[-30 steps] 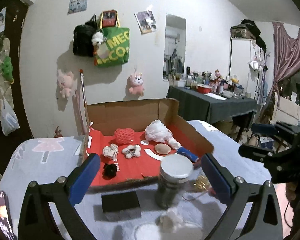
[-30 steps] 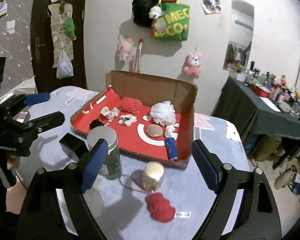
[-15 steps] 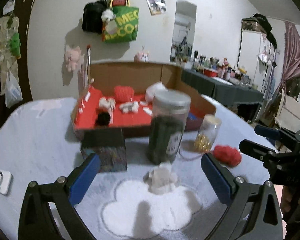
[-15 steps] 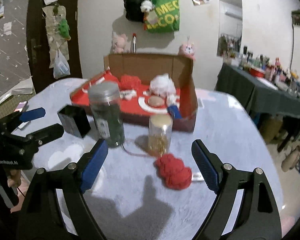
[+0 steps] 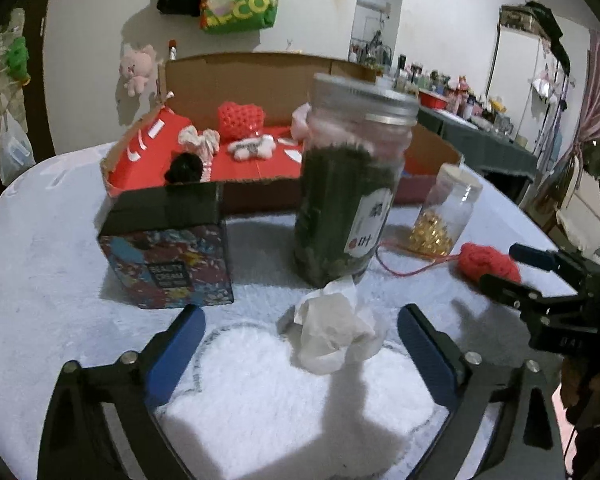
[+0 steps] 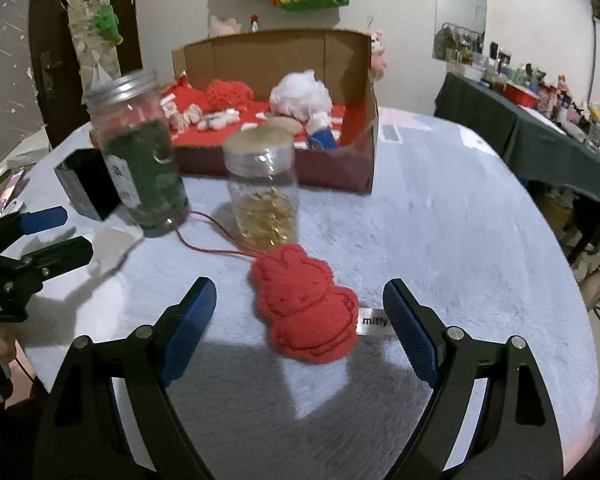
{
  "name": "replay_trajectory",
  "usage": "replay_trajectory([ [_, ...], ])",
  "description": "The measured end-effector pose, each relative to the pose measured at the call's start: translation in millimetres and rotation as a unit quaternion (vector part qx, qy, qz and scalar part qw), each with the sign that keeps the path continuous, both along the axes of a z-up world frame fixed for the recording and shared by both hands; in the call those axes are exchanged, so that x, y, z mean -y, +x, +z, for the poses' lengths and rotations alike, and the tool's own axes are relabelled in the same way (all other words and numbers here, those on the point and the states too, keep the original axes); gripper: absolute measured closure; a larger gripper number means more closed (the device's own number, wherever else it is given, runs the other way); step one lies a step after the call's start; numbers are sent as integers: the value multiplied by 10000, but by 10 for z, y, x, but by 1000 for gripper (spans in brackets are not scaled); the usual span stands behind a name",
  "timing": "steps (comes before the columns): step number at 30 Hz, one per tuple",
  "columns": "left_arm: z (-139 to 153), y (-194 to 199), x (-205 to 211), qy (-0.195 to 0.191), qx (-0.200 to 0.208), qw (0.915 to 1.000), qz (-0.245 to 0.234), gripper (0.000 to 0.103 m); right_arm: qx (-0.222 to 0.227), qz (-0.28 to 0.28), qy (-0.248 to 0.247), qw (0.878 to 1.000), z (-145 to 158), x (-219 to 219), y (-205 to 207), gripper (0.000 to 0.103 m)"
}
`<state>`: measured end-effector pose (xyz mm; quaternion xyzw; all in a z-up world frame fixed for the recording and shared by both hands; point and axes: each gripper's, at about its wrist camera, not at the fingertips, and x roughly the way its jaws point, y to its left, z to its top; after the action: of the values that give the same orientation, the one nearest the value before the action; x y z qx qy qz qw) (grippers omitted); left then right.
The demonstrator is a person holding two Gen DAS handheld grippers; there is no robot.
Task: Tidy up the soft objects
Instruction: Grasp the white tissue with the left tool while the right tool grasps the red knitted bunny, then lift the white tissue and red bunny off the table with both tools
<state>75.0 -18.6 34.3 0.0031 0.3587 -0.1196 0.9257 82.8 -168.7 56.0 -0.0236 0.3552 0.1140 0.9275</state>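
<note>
A crumpled white tissue (image 5: 332,330) lies on the fluffy table cover, between the open blue pads of my left gripper (image 5: 300,330), near their tips. A red knitted bunny (image 6: 304,308) with a red string lies between the open pads of my right gripper (image 6: 300,300); it also shows in the left wrist view (image 5: 488,264). Behind stands a cardboard box (image 6: 356,92) with a red floor, holding several soft items: a red knitted heart (image 5: 240,118), a white puff (image 6: 300,94), small white and black pieces.
A tall jar of dark green stuff (image 5: 348,200) stands just behind the tissue, a small jar of gold pieces (image 6: 264,196) just behind the bunny. A dark patterned box (image 5: 168,248) sits to the left. A cluttered dark side table (image 6: 540,120) is at the right.
Both grippers have come down low and forward toward the table. The tissue now sits between the left pads and the red bunny between the right pads. Both stay open.
</note>
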Motion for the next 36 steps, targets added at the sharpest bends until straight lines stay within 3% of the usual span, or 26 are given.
replay_trajectory([
  [3,-66,67,-5,68,-161,9998,34,14,-125,12,17,9999,-54,34,75,18],
  [6,-110,99,5,76,-275,9996,-61,33,-235,79,141,9996,-76,39,116,33],
  [8,-124,87,2,-56,-311,9993,-209,48,-332,131,243,9991,-105,22,117,54],
  [9,-118,66,7,-92,-295,9991,-288,55,-324,139,253,9991,-106,1,100,55],
  [10,-112,46,15,-134,-300,9986,-409,71,-274,154,261,9992,-94,-21,68,60],
  [11,-103,27,23,-192,-317,9980,-505,81,-264,200,322,9989,-80,-45,40,61],
  [13,-76,-31,43,-197,-292,9978,-568,86,-240,325,592,9974,-41,-99,-35,62],
  [25,78,-128,64,-311,-185,9961,-803,90,-46,594,1008,9931,79,-495,-171,62],
  [36,87,-99,0,-287,-165,9968,-723,90,-159,470,1129,9924,37,-422,-108,62],
])
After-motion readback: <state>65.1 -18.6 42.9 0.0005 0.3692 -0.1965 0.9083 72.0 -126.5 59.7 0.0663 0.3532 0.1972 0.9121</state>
